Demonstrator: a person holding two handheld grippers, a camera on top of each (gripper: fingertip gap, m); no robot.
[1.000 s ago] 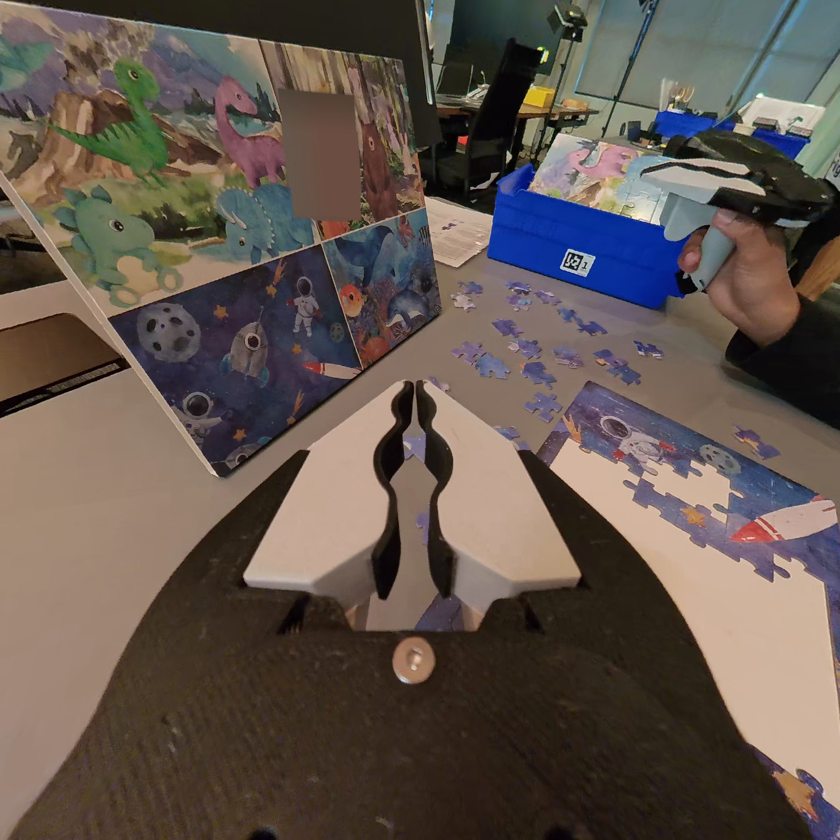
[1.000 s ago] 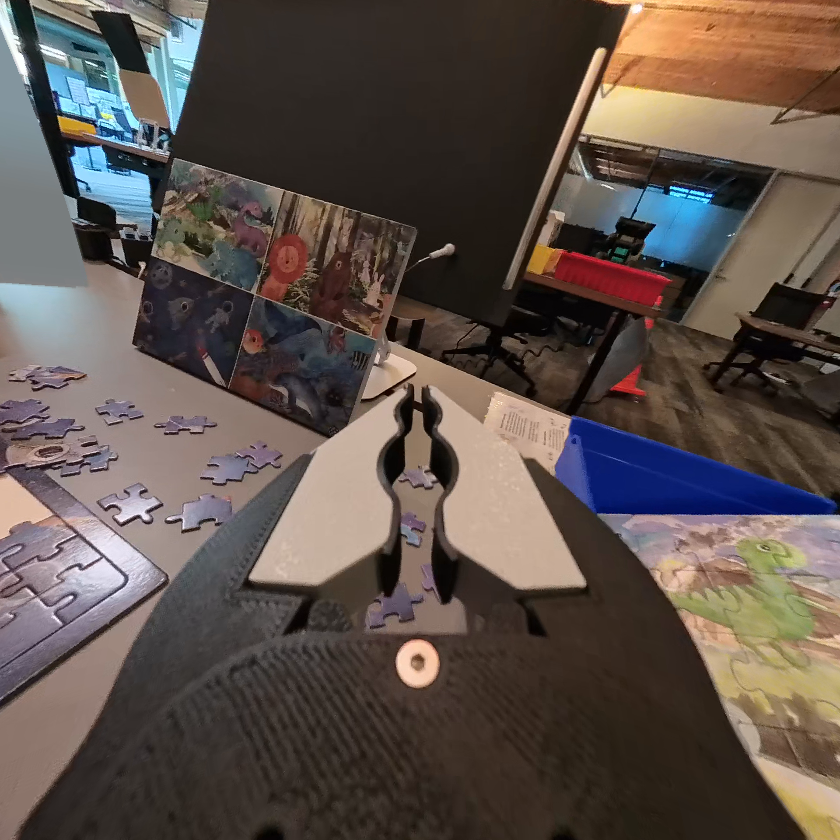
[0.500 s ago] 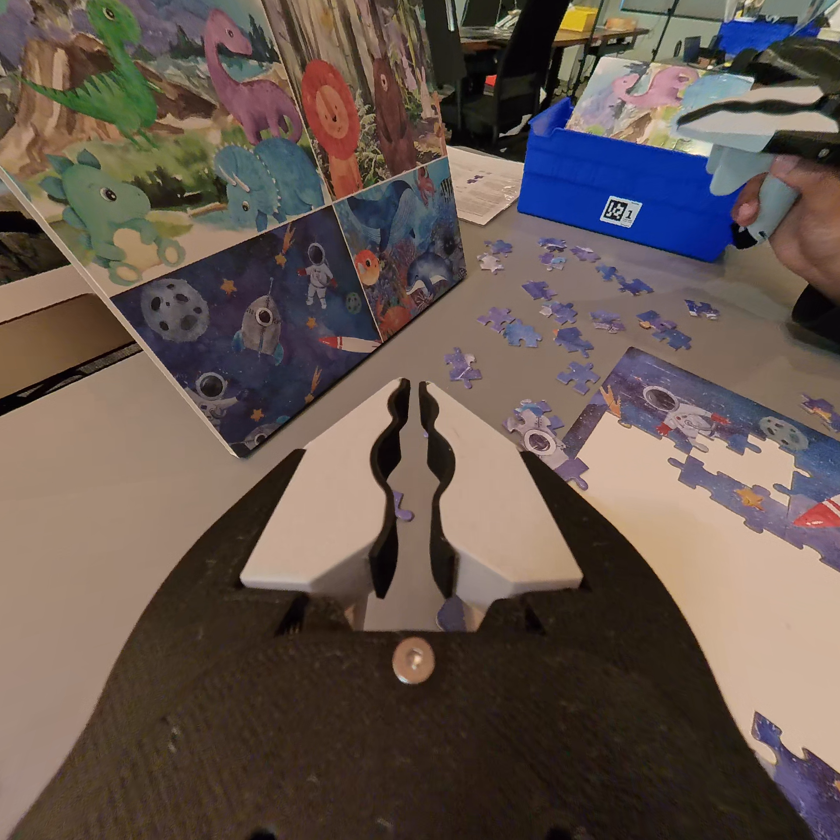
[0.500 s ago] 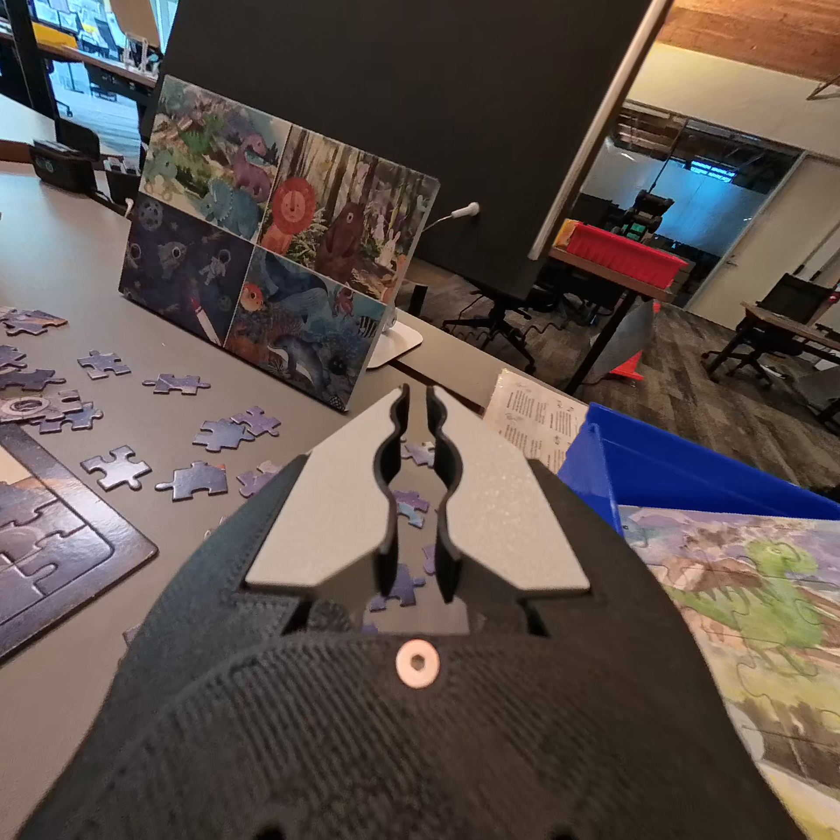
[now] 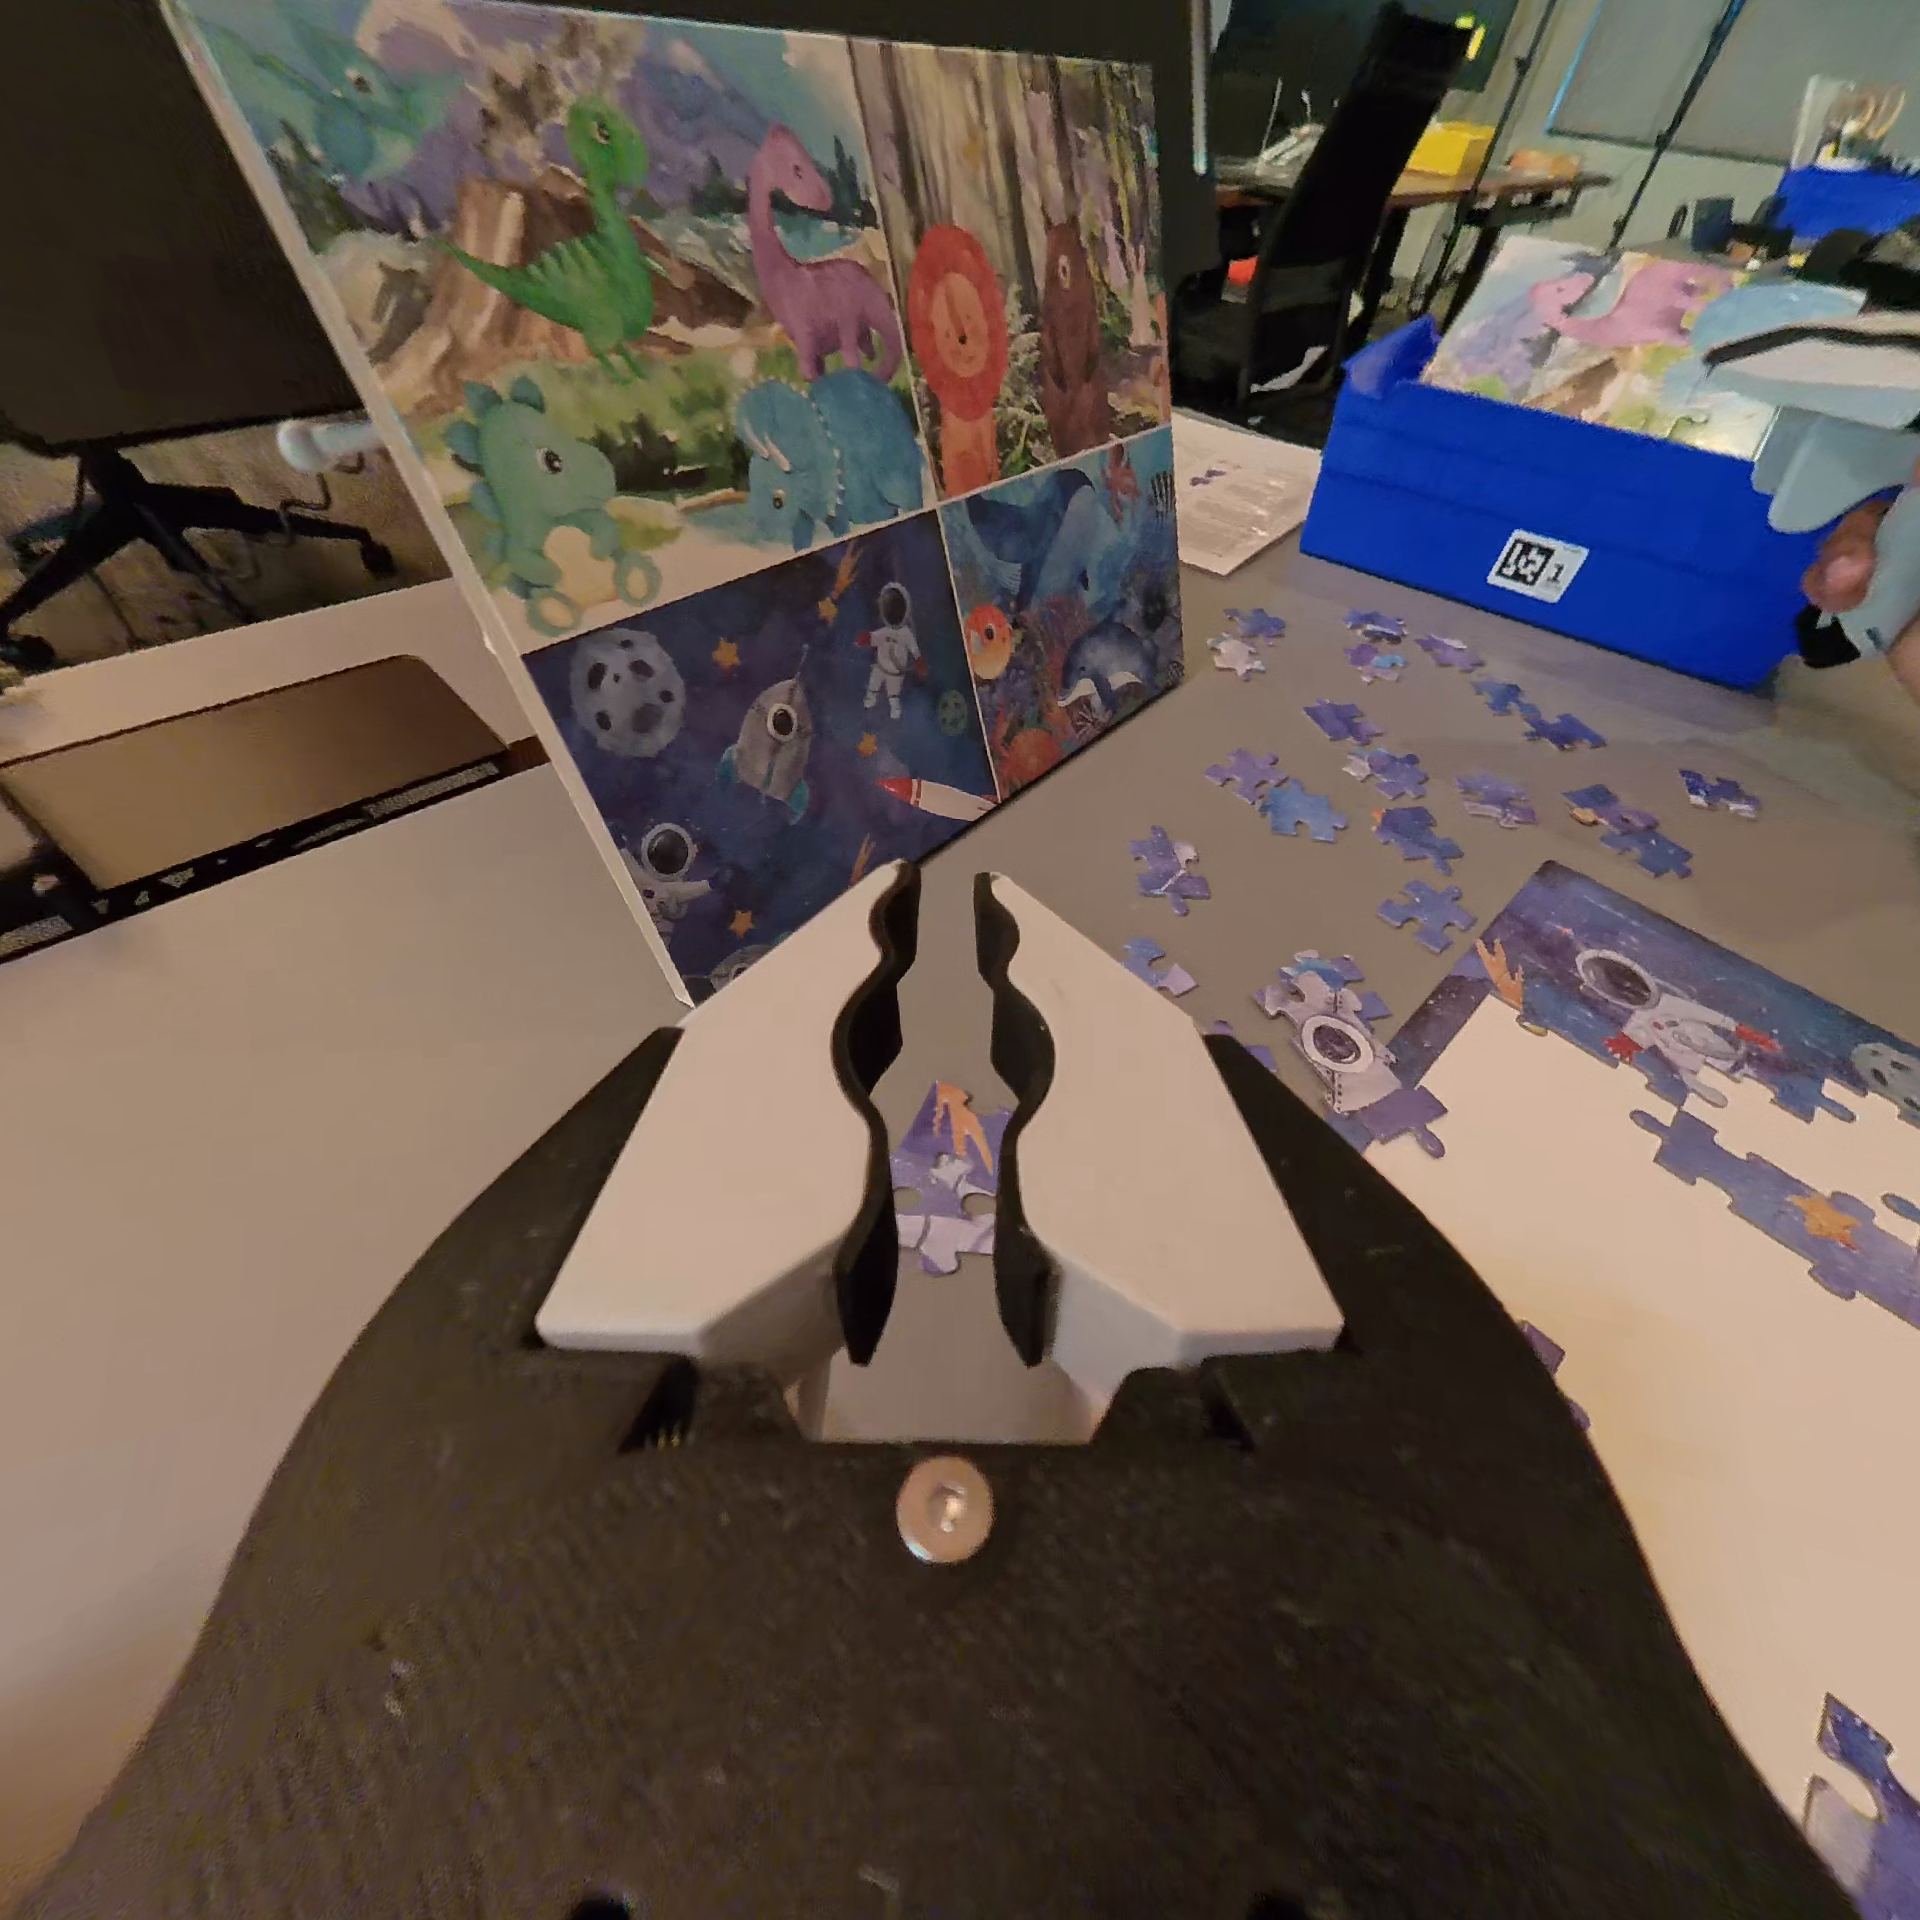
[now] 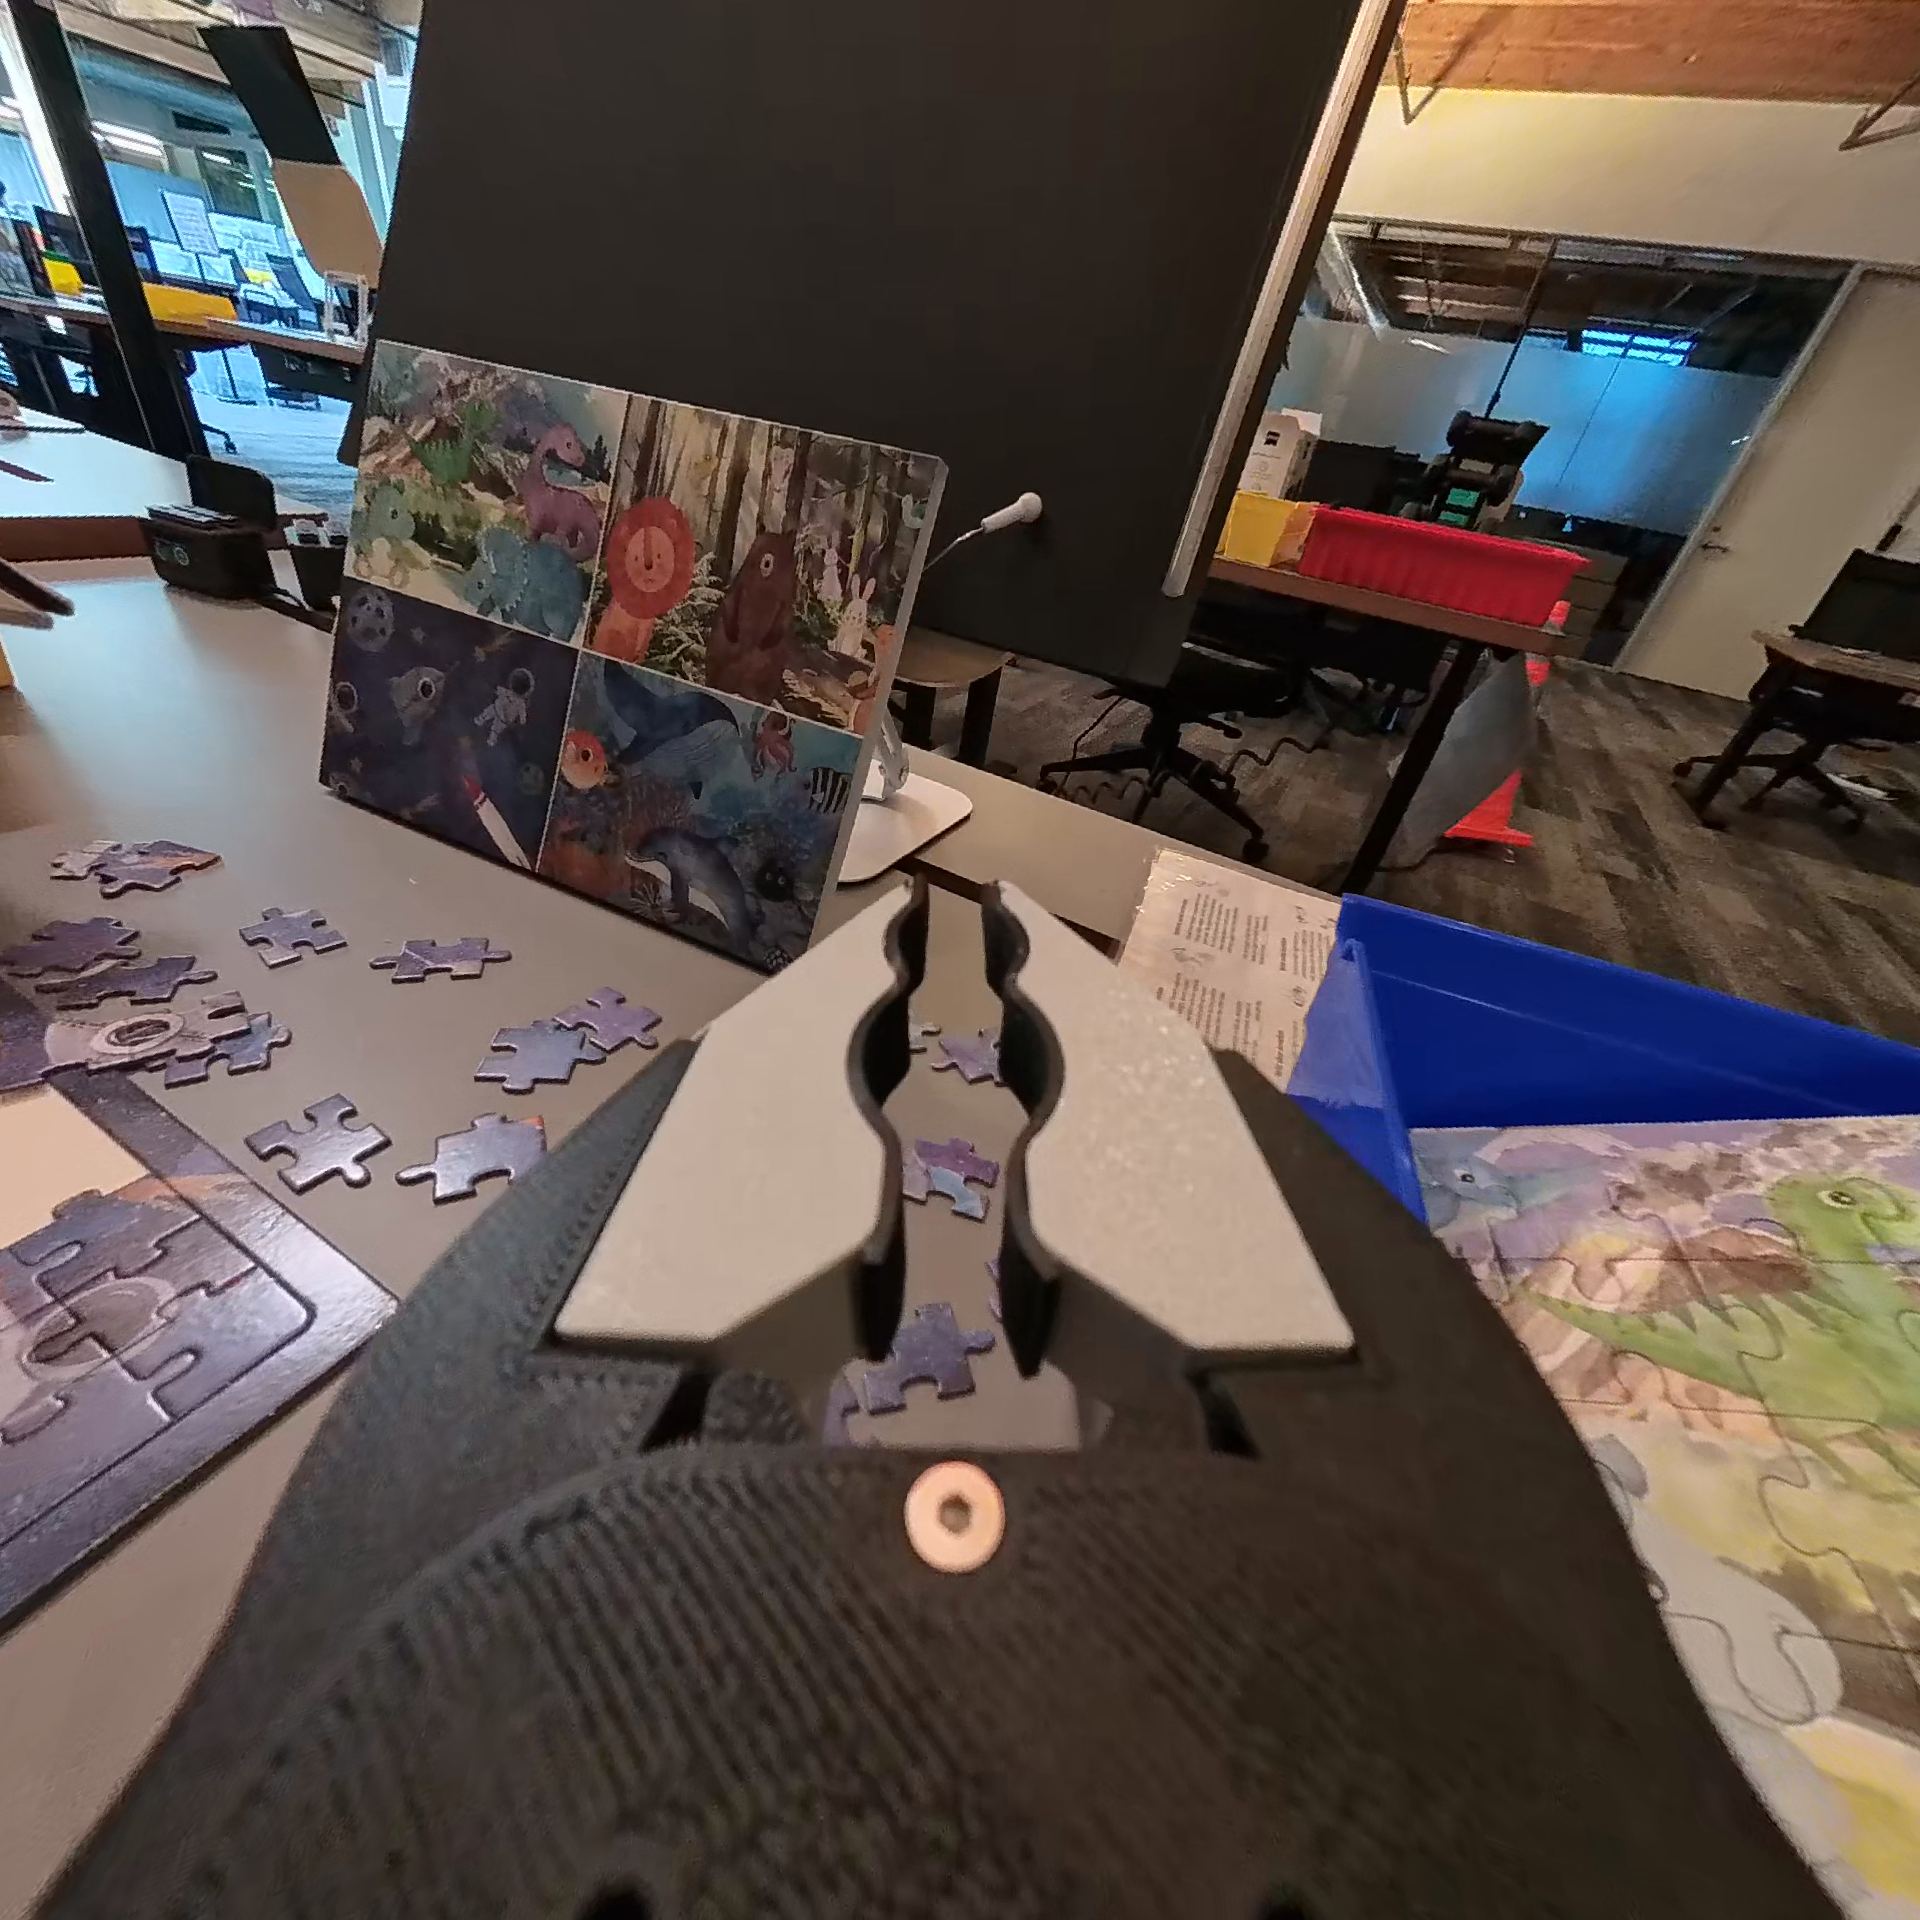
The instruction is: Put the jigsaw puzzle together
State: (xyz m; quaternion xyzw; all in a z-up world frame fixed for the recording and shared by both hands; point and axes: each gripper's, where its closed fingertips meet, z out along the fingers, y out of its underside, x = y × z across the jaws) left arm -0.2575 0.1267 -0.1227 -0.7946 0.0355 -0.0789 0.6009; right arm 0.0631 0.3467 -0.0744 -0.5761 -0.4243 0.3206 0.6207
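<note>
Left wrist view: your left gripper (image 5: pixel 947 894) is hovering over the table (image 5: pixel 312 1091), jaws slightly parted and gripping nothing, above loose puzzle pieces (image 5: pixel 940 1174) beside the picture board (image 5: pixel 790 416) and the partly filled puzzle tray (image 5: pixel 1662 1247). Your right gripper (image 5: pixel 1808 364) is showing near the blue bin (image 5: pixel 1538 520).

Right wrist view: your right gripper (image 6: pixel 954 899) is hanging narrowly open and bare above scattered pieces (image 6: pixel 951 1169), the blue bin (image 6: pixel 1621 1029) lying just right.

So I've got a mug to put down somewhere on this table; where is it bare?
Bare: the table left of the picture board, and the strip between board and paper sheet. Crowded: loose pieces fill the area between board, blue bin and puzzle tray.
</note>
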